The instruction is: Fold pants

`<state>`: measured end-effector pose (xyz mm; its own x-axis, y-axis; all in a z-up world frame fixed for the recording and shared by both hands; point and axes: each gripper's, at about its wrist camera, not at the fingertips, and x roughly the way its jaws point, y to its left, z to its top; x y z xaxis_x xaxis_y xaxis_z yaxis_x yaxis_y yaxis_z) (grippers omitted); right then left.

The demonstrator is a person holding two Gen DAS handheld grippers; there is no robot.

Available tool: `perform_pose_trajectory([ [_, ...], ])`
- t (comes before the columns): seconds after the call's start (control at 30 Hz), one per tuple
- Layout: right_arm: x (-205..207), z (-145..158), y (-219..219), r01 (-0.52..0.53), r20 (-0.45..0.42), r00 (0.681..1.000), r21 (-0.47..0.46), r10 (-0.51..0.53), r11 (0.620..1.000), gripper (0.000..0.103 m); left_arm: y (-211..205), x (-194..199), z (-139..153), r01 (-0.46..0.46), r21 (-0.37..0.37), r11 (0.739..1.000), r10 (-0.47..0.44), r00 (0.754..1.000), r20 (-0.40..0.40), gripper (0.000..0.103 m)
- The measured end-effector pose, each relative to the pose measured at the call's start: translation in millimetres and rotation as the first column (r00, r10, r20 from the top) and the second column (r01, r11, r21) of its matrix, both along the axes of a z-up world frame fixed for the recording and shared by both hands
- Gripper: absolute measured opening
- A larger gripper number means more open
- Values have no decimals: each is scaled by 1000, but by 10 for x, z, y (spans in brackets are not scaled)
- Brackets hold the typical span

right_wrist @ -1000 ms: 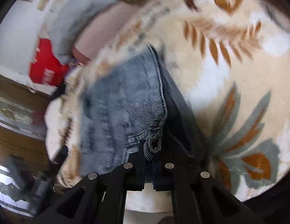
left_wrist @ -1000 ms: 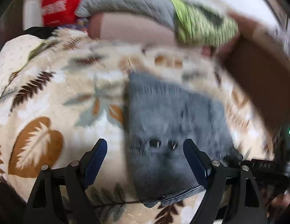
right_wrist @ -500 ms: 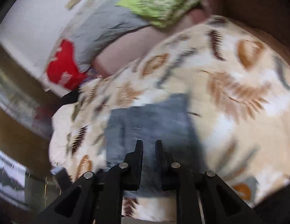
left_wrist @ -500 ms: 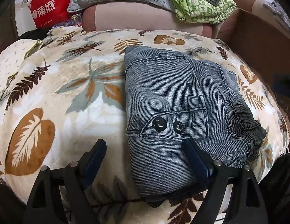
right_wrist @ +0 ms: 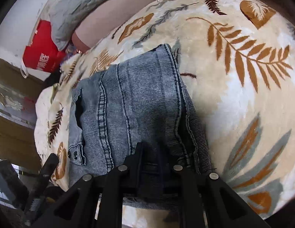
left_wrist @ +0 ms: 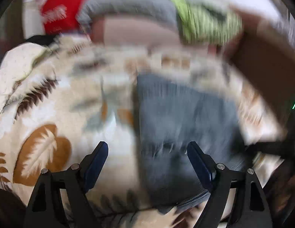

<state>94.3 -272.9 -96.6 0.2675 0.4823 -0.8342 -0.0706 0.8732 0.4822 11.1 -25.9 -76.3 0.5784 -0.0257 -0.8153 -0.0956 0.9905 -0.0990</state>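
The grey-blue denim pants [right_wrist: 132,104] lie folded into a compact stack on a cream blanket with a leaf print [right_wrist: 242,87]. In the right wrist view my right gripper [right_wrist: 150,148] is low over the stack's near edge with its fingers close together; nothing visible is held between them. In the blurred left wrist view the pants [left_wrist: 181,125] lie ahead and to the right. My left gripper [left_wrist: 147,148] is open and empty just above the blanket [left_wrist: 52,114], its right finger over the pants' near part.
A pink sofa back [right_wrist: 109,13] runs behind the blanket, with a grey cushion [right_wrist: 77,5], a green patterned cloth [left_wrist: 204,24] and a red bag [right_wrist: 42,49] on or beside it. A brown box wall [left_wrist: 271,66] stands at the right.
My right gripper has dropped from above the bed back down to the near edge of the folded pants. The left wrist view has gone from sharp to blurred; the left gripper is moving, still open.
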Motion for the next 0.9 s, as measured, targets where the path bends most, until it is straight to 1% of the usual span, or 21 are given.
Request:
perform_pose_trajectory([
  [0.03, 13, 69, 44, -11, -8, 1000, -27, 11, 1000, 18, -25, 21, -119, 9, 3, 1000, -9, 999, -40, 86],
  [0.07, 33, 186, 96, -20, 6, 1000, -51, 20, 999, 20, -14, -9, -141, -4, -4, 1000, 4, 1000, -7, 86],
  [0.13, 130, 459, 174, -35, 79, 996, -47, 39, 998, 21, -43, 9, -95, 10, 22, 1000, -10, 1000, -9, 86],
  [0.17, 196, 634, 266, -52, 126, 990, -39, 56, 998, 25, -70, 14, -93, 17, 41, 999, -17, 1000, -3, 86],
  [0.23, 360, 792, 409, -90, 173, 981, -28, 94, 996, 47, -82, -3, -114, 9, 45, 999, -9, 1000, 4, 86],
  [0.27, 441, 798, 463, -105, 178, 978, -16, 107, 994, 69, -70, -5, -103, 7, 43, 999, -8, 1000, 4, 86],
  [0.3, 602, 755, 527, -112, 168, 980, 1, 110, 994, 73, -70, -4, -100, 11, 47, 999, -11, 1000, 5, 86],
  [0.37, 737, 594, 497, -112, 133, 985, -17, 113, 994, 73, -68, -13, -91, 14, 55, 998, -15, 1000, 10, 86],
  [0.43, 907, 176, 283, -18, 33, 999, -180, 24, 983, 73, -60, 2, -97, 14, 52, 999, -15, 1000, 14, 86],
  [0.47, 949, -36, 115, 23, -32, 999, -158, -29, 987, 76, -65, 0, -96, 14, 53, 998, -15, 1000, 15, 86],
  [0.5, 926, -142, -15, 54, -33, 998, -62, -57, 997, 76, -55, -21, -85, 14, 49, 999, -15, 1000, 19, 86],
  [0.53, 888, -117, -36, 48, -11, 999, -54, -49, 997, 75, -38, -27, -67, 14, 36, 999, -14, 1000, 20, 86],
  [0.57, 859, -81, -5, 35, 5, 999, -79, -35, 996, 75, -7, -37, -17, 3, 5, 1000, -3, 1000, 25, 85],
  [0.63, 854, -71, 100, 6, 7, 1000, -130, -5, 991, 75, 73, -61, 139, -12, -76, 997, 18, 997, 77, 85],
  [0.67, 866, -82, 104, 2, 4, 1000, -132, -2, 991, 76, 101, -119, 261, -26, -85, 996, 38, 989, 142, 86],
  [0.73, 877, -127, 93, 3, 0, 1000, -116, -3, 993, 77, 78, -192, 383, -44, -31, 999, 50, 974, 220, 86],
  [0.77, 865, -143, 102, -2, 5, 1000, -119, 3, 993, 77, 37, -169, 346, -36, 6, 999, 34, 978, 208, 86],
  [0.8, 854, -150, 70, -7, 9, 1000, -122, 9, 993, 77, -8, -116, 247, -21, 30, 999, 16, 987, 160, 86],
  [0.83, 847, -145, 56, -11, 11, 1000, -125, 13, 992, 77, -73, -33, 59, 10, 49, 999, -13, 998, 67, 86],
  [0.87, 833, -128, 39, -12, 9, 1000, -127, 13, 992, 77, -123, 2, -114, 27, 61, 998, -27, 1000, 3, 86],
  [0.9, 821, -92, 41, -9, 1, 1000, -132, 9, 991, 77, -105, -47, -108, 16, 52, 999, -19, 998, 52, 86],
])
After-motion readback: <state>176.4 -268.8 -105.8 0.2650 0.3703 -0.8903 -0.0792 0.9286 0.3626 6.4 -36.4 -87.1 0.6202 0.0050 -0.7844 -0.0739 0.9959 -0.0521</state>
